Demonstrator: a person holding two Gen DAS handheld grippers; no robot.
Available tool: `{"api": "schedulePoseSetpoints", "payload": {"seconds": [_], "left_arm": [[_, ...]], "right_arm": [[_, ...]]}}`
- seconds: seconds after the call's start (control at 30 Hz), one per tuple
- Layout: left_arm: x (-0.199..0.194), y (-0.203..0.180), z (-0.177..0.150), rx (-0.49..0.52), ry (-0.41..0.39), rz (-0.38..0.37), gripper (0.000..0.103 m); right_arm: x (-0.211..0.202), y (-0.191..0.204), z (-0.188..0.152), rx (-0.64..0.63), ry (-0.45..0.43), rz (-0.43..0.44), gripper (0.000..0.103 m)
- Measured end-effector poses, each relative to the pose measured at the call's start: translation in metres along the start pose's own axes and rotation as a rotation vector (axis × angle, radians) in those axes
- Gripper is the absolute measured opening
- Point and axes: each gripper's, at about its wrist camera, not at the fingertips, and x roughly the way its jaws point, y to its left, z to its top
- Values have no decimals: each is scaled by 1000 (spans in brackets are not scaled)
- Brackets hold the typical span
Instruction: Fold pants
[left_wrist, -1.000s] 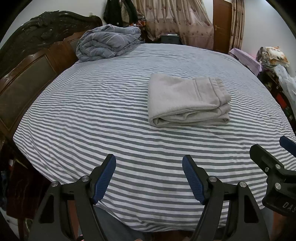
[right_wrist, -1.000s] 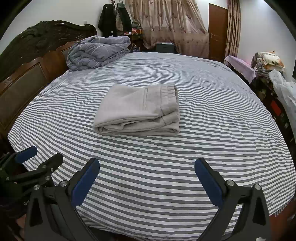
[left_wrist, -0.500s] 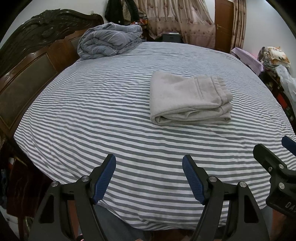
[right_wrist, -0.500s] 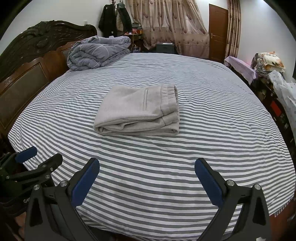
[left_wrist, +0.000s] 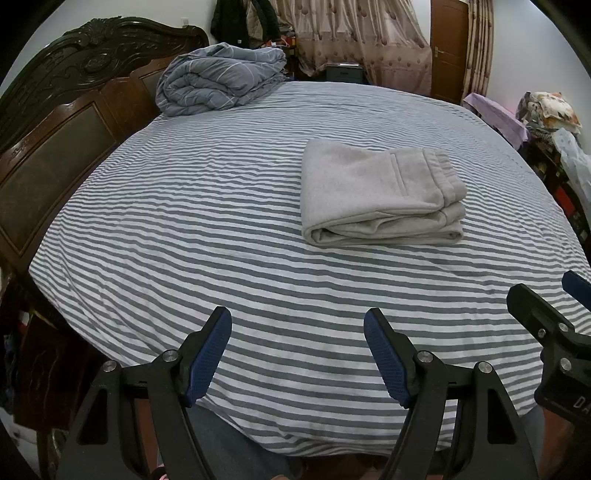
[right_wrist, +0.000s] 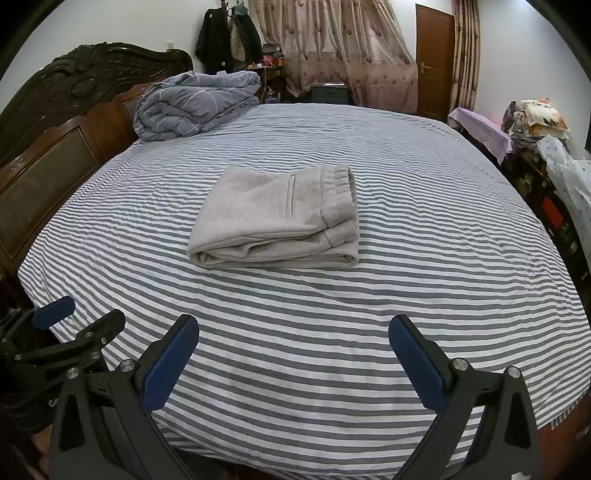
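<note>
On the middle of the striped bed sheet (right_wrist: 424, 206) lie the grey sweatpants (right_wrist: 275, 218), folded into a compact rectangular stack with the elastic waistband on the right and the rounded fold edges facing the near side. Nothing about them has changed over the last second: the stack keeps the same shape and place on the stripes, and both grippers have held still, apart from a slight drift in the left wrist view. That stillness, with the pants lying neat and untouched, suggests the folding is finished and the hands are resting back.

From the left gripper (left_wrist: 297, 334) the pants lie farther up the bed and to the right, well apart; its blue pads stand wide open with only sheet between them. From the right gripper (right_wrist: 293, 341) they lie farther and a little left, also well apart, its jaws spread wide and empty. A folded grey-blue quilt (right_wrist: 195, 105) sits at the far left by the carved wooden headboard (right_wrist: 55, 122).
</note>
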Motion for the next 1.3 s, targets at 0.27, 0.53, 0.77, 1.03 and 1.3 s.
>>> {"api": "schedulePoseSetpoints", "payload": {"seconds": [0.27,0.53,0.77,1.03,1.3], "left_arm": [[0,-3,-2,11,12,-1,75],[1,-3,-1,15,5,5,75],[0,-4,0,24,-6,17,75],[-1,-6,0,30,-7,20,75],[1,-5,2,38,-13,7,75]], "right_arm": [[2,1,-1,6,10,7,102],[5,2,-3,14,15,9,102],[5,3,-4,16,12,10,102],[5,3,-3,20,13,12,102],[5,5,-5,26,17,9,102]]}}
